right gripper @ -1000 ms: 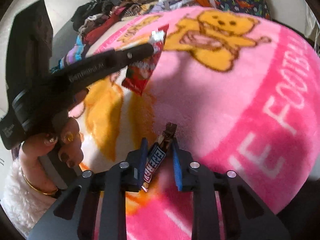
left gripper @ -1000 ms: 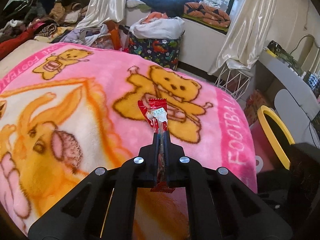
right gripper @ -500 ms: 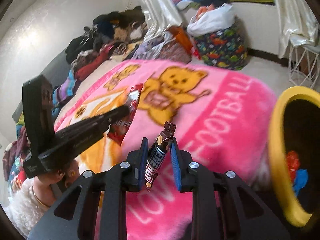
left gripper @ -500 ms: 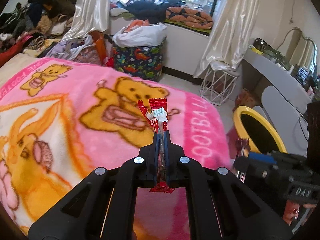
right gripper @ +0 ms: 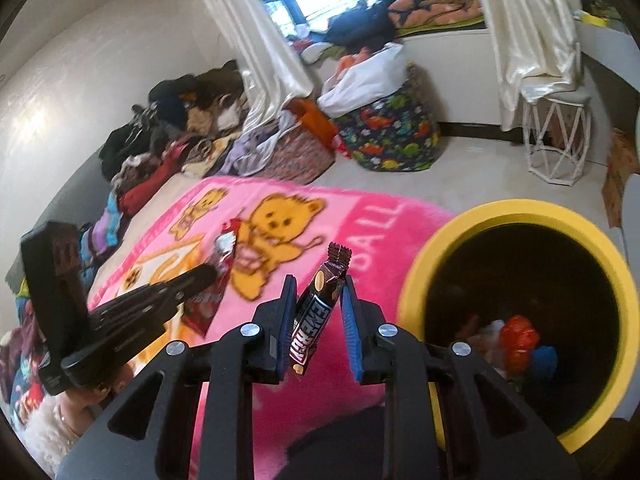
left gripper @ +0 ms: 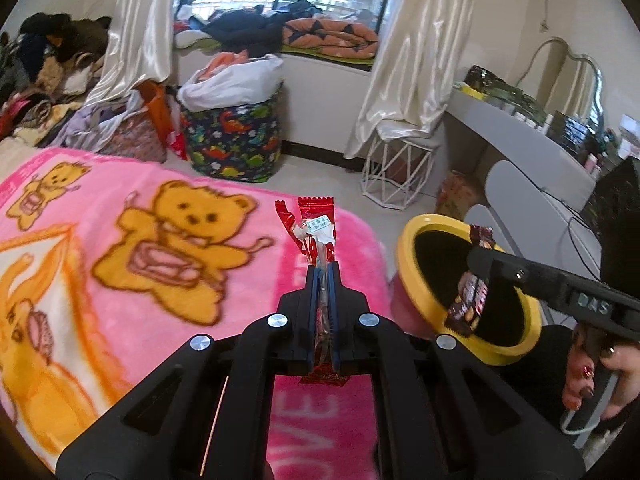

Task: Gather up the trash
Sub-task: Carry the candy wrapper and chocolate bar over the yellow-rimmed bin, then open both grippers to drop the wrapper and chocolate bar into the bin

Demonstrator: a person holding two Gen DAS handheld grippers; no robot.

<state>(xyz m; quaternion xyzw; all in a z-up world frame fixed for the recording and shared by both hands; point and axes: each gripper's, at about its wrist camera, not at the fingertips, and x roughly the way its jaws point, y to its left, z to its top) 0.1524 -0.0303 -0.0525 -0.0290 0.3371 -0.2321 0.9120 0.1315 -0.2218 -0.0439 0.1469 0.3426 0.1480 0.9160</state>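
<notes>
Hand-held grippers (left gripper: 323, 276) (right gripper: 316, 294) — two, one wrapper (left gripper: 316, 228) (right gripper: 316, 320) each

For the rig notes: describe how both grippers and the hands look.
Both grippers, left and right, are matte black with silver bolts and ribbed blue pads. White lettering marks the right one's side. Painted nails on the right hand; gold bangle, fluffy white sleeve on the left.

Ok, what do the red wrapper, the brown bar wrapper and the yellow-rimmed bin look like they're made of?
Red wrapper: thin glossy plastic film, with crimped zigzag ends and a partly see-through body.
Brown bar wrapper: shiny printed film, possibly foil-lined, with a serrated crimped top.
Bin: likely moulded plastic, with a smooth, even yellow rim and a dark interior.
</notes>
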